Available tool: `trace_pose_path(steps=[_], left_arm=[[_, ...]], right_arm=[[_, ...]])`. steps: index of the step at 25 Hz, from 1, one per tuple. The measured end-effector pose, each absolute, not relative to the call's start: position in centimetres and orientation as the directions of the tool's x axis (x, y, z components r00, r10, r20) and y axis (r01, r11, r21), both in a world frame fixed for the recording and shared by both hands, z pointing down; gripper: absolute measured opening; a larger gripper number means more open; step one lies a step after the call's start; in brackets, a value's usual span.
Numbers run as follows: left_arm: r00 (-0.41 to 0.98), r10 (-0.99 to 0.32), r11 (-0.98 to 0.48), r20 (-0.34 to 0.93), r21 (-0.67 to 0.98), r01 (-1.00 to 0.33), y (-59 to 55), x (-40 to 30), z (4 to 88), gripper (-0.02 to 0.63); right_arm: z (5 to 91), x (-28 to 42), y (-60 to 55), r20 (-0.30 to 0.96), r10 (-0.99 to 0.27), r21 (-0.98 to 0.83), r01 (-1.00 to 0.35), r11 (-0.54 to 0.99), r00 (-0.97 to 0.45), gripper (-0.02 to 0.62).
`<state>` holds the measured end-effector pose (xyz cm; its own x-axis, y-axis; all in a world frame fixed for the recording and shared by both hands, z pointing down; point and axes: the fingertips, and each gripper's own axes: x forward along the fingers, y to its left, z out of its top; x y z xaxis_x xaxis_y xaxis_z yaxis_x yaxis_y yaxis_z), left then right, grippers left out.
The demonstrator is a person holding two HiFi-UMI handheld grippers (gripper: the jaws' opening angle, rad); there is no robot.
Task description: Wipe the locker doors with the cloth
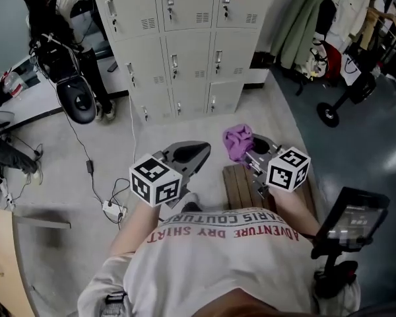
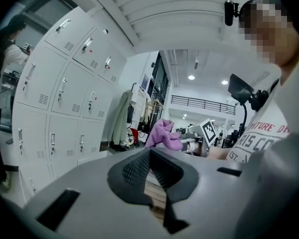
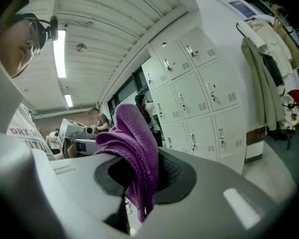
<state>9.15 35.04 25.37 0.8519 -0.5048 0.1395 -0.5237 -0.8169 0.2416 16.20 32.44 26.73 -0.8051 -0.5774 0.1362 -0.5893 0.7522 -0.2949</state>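
A purple cloth [image 1: 237, 141] is bunched in my right gripper [image 1: 249, 148], whose jaws are shut on it; in the right gripper view the cloth [image 3: 134, 156] sticks up between the dark pads. My left gripper [image 1: 193, 154] is held beside it at waist height, its jaws closed with nothing in them [image 2: 150, 176]. The grey locker doors [image 1: 188, 55] stand ahead across the floor, well beyond both grippers. They also show at the left of the left gripper view [image 2: 55, 108] and at the right of the right gripper view [image 3: 197, 103].
A wooden bench [image 1: 241, 187] lies just below the grippers. Cables and a power strip [image 1: 112, 210] trail on the floor at left, near a person [image 1: 72, 45] standing by a black stool. Coats [image 1: 310, 18] hang at right, and a stand with a screen [image 1: 353, 220] is close at my right.
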Motion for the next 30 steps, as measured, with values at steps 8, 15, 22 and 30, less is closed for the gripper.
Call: trace_pose_path(steps=[8, 15, 22, 30], left_arm=[[0.85, -0.51, -0.823, 0.131, 0.213, -0.526, 53.8, 15.2, 24.1, 0.002], [0.849, -0.511, -0.829, 0.135, 0.183, -0.528, 60.6, 18.2, 22.3, 0.003], [0.836, -0.529, -0.818, 0.142, 0.175, -0.548, 62.6, 18.9, 22.0, 0.002], [0.827, -0.545, -0.81, 0.135, 0.17, -0.561, 63.6, 19.2, 22.4, 0.003]], right_arm=[[26.4, 22.4, 52.0, 0.103, -0.571, -0.303, -0.573, 0.762, -0.814, 0.072], [24.2, 25.7, 59.4, 0.072, -0.591, -0.283, -0.585, 0.76, -0.803, 0.072], [23.6, 26.7, 61.3, 0.063, -0.592, -0.301, -0.581, 0.756, -0.804, 0.072], [24.2, 27.0, 62.5, 0.056, -0.589, -0.297, -0.576, 0.761, -0.806, 0.072]])
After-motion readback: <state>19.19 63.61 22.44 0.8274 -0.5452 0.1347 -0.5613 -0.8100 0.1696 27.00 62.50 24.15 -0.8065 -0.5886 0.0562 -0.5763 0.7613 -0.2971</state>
